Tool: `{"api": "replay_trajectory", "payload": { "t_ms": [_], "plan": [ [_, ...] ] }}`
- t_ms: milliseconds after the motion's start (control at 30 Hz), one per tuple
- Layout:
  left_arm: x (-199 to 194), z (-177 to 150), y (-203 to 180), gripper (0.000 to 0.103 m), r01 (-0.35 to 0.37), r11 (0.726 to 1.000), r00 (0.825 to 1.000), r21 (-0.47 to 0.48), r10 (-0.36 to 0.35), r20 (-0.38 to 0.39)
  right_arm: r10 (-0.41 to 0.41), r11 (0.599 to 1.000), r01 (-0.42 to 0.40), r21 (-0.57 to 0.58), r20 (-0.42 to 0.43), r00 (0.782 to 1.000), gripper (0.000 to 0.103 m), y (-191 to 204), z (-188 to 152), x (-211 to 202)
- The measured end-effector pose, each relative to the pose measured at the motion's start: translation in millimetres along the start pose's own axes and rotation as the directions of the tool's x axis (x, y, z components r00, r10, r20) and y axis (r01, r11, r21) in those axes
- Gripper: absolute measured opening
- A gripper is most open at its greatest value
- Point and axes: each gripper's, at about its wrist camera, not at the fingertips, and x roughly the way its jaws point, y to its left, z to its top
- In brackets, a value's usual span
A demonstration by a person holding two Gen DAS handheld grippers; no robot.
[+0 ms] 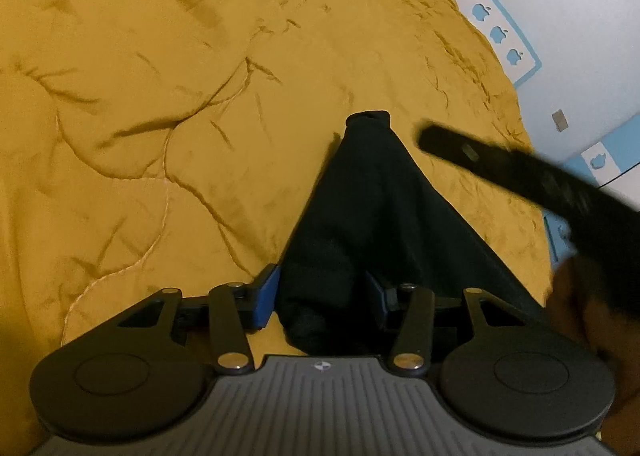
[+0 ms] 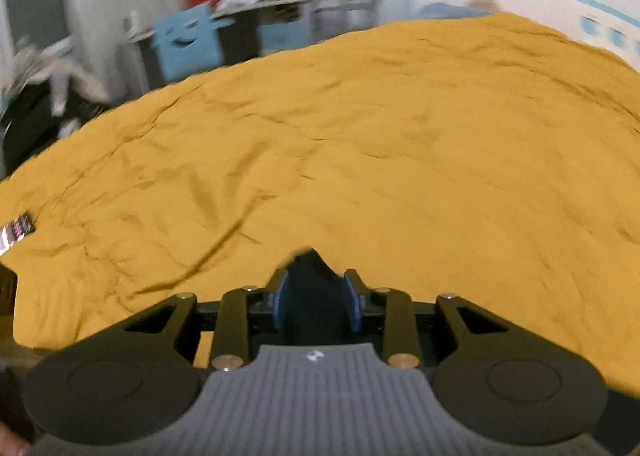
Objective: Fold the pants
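Black pants [image 1: 372, 195] lie on a mustard-yellow quilt [image 1: 160, 95], narrowing away from me to a cuff [image 1: 368, 117]. My left gripper [image 1: 322, 276] is shut on the bunched near end, and cloth fills the space between its blue pads [image 1: 268, 296]. The right gripper [image 1: 430, 141] is a blurred dark bar reaching in from the right, its tip over the quilt beside the far leg. In the right wrist view, that gripper [image 2: 316, 280] is open. A dark peak of cloth [image 2: 310, 268] shows in the gap and just beyond the fingertips.
The quilt [image 2: 360, 135] covers a wide bed. A white wall with a blue border and apple stickers [image 1: 500, 33] runs along its right side. Shelves and a blue box [image 2: 188, 43] stand beyond the far left edge. A small packet [image 2: 18, 230] lies at the left edge.
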Motion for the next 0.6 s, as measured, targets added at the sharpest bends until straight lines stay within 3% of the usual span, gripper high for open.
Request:
{"api": "replay_trajectory", "payload": {
  "t_ms": [100,167,233,267,333,433,500,600],
  "plan": [
    [1.2,1.5,1.6,0.056,0.005,1.0,1.0,-0.009,-0.005,-0.009,0.045,0.997,-0.048,-0.054,-0.062,0.997,0.053,11.3,16.5,29.4],
    [1.5,2.5,2.7,0.056,0.01,1.0,1.0,-0.012,-0.01,-0.013,0.015,0.99,-0.03,-0.137,-0.11,0.994,0.05,25.1,21.0,46.8],
    [1.8,3.7,5.2,0.056,0.016,1.0,1.0,-0.018,-0.016,-0.017,-0.059,0.976,0.017,-0.219,-0.183,0.981,0.009,34.9,17.6,67.7],
    [1.2,5.7,7.0,0.056,0.017,1.0,1.0,-0.019,-0.018,-0.021,-0.08,0.973,0.025,-0.231,-0.232,0.969,0.009,31.4,15.9,75.6],
    [1.2,5.9,7.1,0.056,0.021,1.0,1.0,-0.02,-0.021,-0.02,-0.021,0.989,-0.016,-0.147,-0.247,0.969,0.007,18.4,22.8,74.8],
    [2.0,6.0,8.3,0.056,0.021,1.0,0.999,-0.022,-0.022,-0.025,0.071,0.989,-0.047,0.142,-0.162,0.984,0.0,-29.5,30.7,63.1],
    [3.0,4.7,7.0,0.056,0.012,1.0,1.0,-0.012,-0.012,-0.027,0.008,0.965,0.036,0.259,-0.166,0.986,0.0,-56.1,23.9,68.1],
    [3.2,4.5,6.1,0.056,0.013,1.0,1.0,-0.013,-0.013,-0.027,-0.075,0.942,0.123,0.312,-0.161,0.984,0.0,-76.2,13.7,62.5]
  ]
}}
